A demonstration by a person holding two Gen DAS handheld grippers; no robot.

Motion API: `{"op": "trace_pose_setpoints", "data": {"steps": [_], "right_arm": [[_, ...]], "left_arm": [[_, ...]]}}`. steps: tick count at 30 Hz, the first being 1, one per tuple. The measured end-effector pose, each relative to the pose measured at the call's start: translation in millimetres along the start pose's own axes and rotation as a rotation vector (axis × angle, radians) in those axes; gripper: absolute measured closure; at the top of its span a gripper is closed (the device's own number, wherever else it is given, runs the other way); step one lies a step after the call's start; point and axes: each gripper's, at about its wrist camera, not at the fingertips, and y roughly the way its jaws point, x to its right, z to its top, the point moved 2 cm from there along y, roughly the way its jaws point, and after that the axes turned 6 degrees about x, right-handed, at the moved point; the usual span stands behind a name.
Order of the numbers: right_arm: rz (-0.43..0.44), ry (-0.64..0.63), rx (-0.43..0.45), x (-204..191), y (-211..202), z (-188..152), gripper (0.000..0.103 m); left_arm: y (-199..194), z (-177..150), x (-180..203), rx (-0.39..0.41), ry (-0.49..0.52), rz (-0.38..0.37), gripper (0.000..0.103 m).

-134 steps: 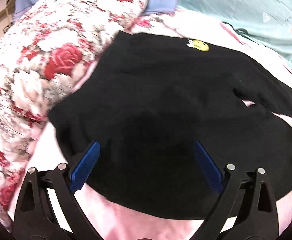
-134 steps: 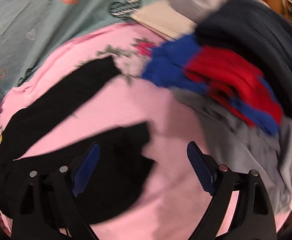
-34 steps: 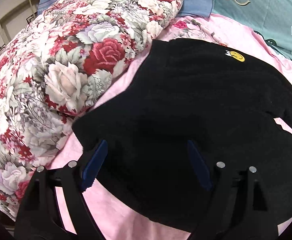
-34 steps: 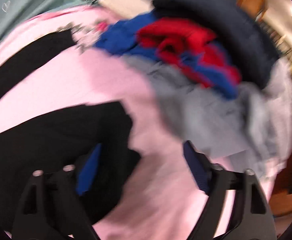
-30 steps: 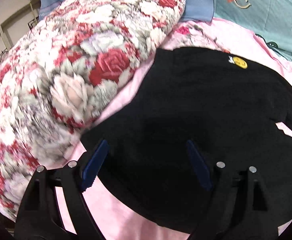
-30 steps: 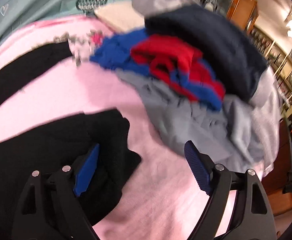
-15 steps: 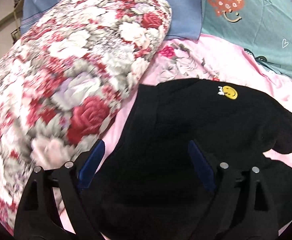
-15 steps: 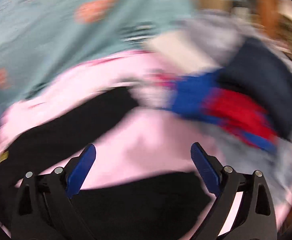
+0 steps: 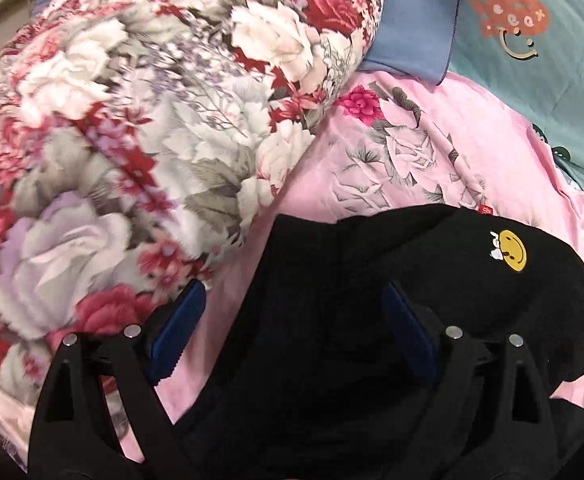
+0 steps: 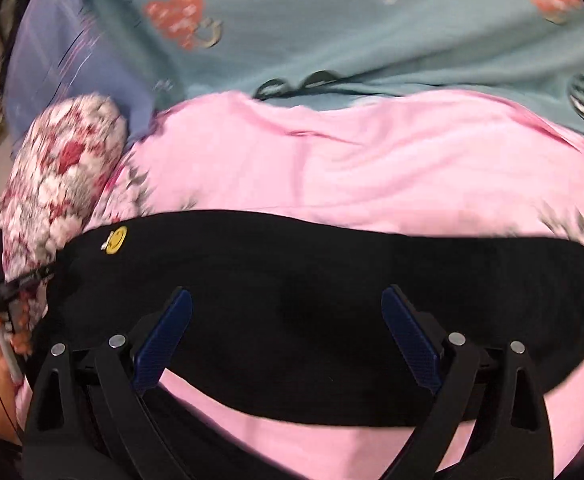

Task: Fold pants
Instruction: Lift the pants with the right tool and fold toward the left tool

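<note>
Pants (image 10: 292,280) lie on pink sheet (image 10: 332,160) by floral quilt (image 9: 132,140), apparently flat; both grippers (image 9: 288,328) (image 10: 288,332) gape, empty.

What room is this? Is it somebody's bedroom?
Most likely a bedroom, on a bed. Black pants lie spread on a pink floral sheet, with a rolled flowery quilt beside them and teal bedding with hearts behind.
</note>
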Motion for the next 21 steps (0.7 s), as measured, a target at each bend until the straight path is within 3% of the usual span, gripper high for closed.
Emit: {"op": "trace_pose_setpoints", "data": {"steps": [3, 5, 9, 10, 12, 14, 15, 17, 21], "right_arm": [[-0.056, -0.130, -0.051, -11.1, 32.3, 11.2, 0.009], [-0.046, -0.215, -0.102, -20.5, 52.9, 16.1, 0.015], [-0.025, -0.341, -0.127, -38.6, 85.4, 23.4, 0.015], [-0.019, -0.361, -0.138, -41.3, 92.6, 24.6, 0.015], [-0.023, -0.405, -0.159, -46.4, 108.7, 26.9, 0.018], [-0.022, -0.438, -0.176, -50.2, 119.7, 26.7, 0.043], [-0.015, -0.445, -0.194, -51.4, 123.6, 25.2, 0.046], [0.029, -0.434, -0.193, -55.0, 121.6, 26.6, 0.097], [0.043, -0.373, -0.144, -56.8, 102.0, 25.8, 0.098]], "left_arm": [[9.1, 3.3, 7.1, -0.008, 0.019, 0.015, 0.009], [16.4, 5.0, 11.2, -0.011, 0.020, 0.035, 0.007], [37.5, 3.6, 21.6, -0.036, 0.017, 0.043, 0.007], [40.0, 3.4, 23.4, -0.037, 0.010, 0.032, 0.009], [44.7, 2.9, 23.8, -0.041, -0.008, 0.034, 0.024], [44.0, 3.1, 22.1, -0.042, -0.037, 0.022, 0.033], [41.4, 3.7, 22.5, -0.036, -0.036, 0.012, 0.042], [37.1, 4.6, 23.7, -0.031, -0.030, -0.009, 0.052], [28.3, 10.1, 20.8, -0.056, -0.091, -0.051, 0.064]]}}
